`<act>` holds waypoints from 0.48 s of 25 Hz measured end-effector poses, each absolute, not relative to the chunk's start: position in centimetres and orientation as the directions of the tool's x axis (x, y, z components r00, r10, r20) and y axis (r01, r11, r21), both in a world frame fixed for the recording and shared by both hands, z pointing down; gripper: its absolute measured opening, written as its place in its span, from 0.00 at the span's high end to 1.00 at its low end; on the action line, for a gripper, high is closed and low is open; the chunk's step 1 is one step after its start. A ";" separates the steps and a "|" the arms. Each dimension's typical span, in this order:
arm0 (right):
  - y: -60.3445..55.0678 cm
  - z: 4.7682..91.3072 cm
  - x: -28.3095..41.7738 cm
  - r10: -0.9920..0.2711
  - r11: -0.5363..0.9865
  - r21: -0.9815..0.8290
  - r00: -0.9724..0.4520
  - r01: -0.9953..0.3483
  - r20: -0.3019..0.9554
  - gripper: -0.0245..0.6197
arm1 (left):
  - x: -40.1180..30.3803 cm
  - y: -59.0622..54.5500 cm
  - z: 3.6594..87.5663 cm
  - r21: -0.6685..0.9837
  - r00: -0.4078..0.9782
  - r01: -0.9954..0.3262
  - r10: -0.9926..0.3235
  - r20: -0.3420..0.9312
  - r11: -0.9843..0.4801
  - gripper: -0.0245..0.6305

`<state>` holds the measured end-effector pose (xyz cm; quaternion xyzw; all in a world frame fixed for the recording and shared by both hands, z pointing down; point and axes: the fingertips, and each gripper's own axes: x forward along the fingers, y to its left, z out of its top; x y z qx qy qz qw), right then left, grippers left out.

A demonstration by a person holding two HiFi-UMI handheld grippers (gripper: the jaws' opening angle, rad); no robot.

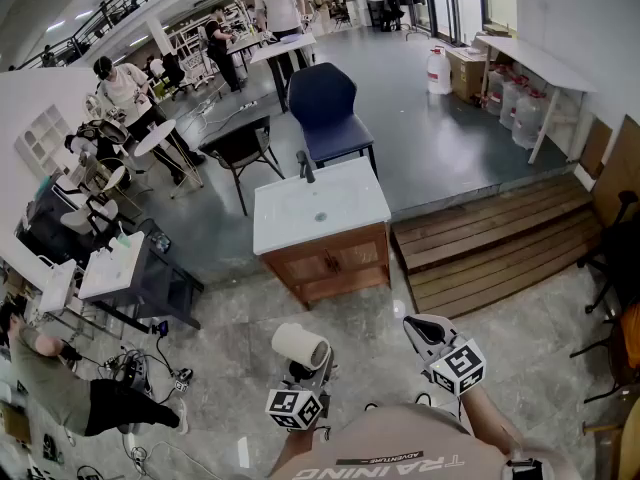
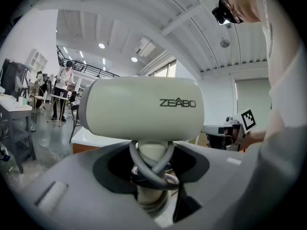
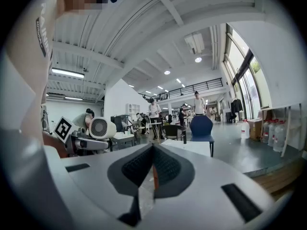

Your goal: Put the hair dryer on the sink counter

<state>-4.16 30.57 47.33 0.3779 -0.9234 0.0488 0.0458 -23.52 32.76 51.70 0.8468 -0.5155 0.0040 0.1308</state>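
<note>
Sink counter point(image 1: 345, 203) well ahead; left gripper point(image 2: 152, 175) clamps hair dryer point(image 2: 144, 107) by its handle, right gripper point(image 3: 152, 176) clenched empty, so the top-heavy barrel could swivel loose, or roll off counter's front edge.

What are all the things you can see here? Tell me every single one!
hair dryer: one, cream, in the left gripper, cord looped round its handle
sink counter: one, white top on a brown wooden cabinet, on the floor ahead
faucet: one, black, at the counter's back edge
blue chair: one, blue, behind the sink
black chair: one, black, left of the blue chair
wooden steps: one set, brown, right of the cabinet
water jugs: several, clear, far right by a white table
people: several, far back and at the left
left gripper: one, grey, shut on the hair dryer's handle
right gripper: one, grey, jaws together, empty
</note>
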 end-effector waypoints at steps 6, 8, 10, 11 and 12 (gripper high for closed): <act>30.4 47.7 -4.8 -0.693 0.709 -0.058 -0.710 -0.703 0.124 0.95 | -24.2 32.7 51.8 0.230 0.470 -0.872 -0.872 0.139 -0.433 0.64; 30.3 47.8 -4.9 -0.692 0.711 -0.058 -0.711 -0.701 0.124 0.95 | -24.5 32.7 51.9 0.228 0.473 -0.870 -0.870 0.141 -0.437 0.64; 30.1 47.8 -5.0 -0.690 0.712 -0.059 -0.713 -0.700 0.125 0.95 | -24.6 32.6 51.8 0.221 0.474 -0.871 -0.870 0.138 -0.439 0.64; 30.0 47.8 -5.0 -0.690 0.712 -0.060 -0.713 -0.699 0.125 0.95 | -24.7 32.5 51.6 0.219 0.474 -0.871 -0.870 0.134 -0.440 0.64; 30.0 47.8 -5.1 -0.689 0.713 -0.063 -0.714 -0.699 0.123 0.95 | -24.8 32.5 51.3 0.218 0.474 -0.870 -0.871 0.128 -0.442 0.64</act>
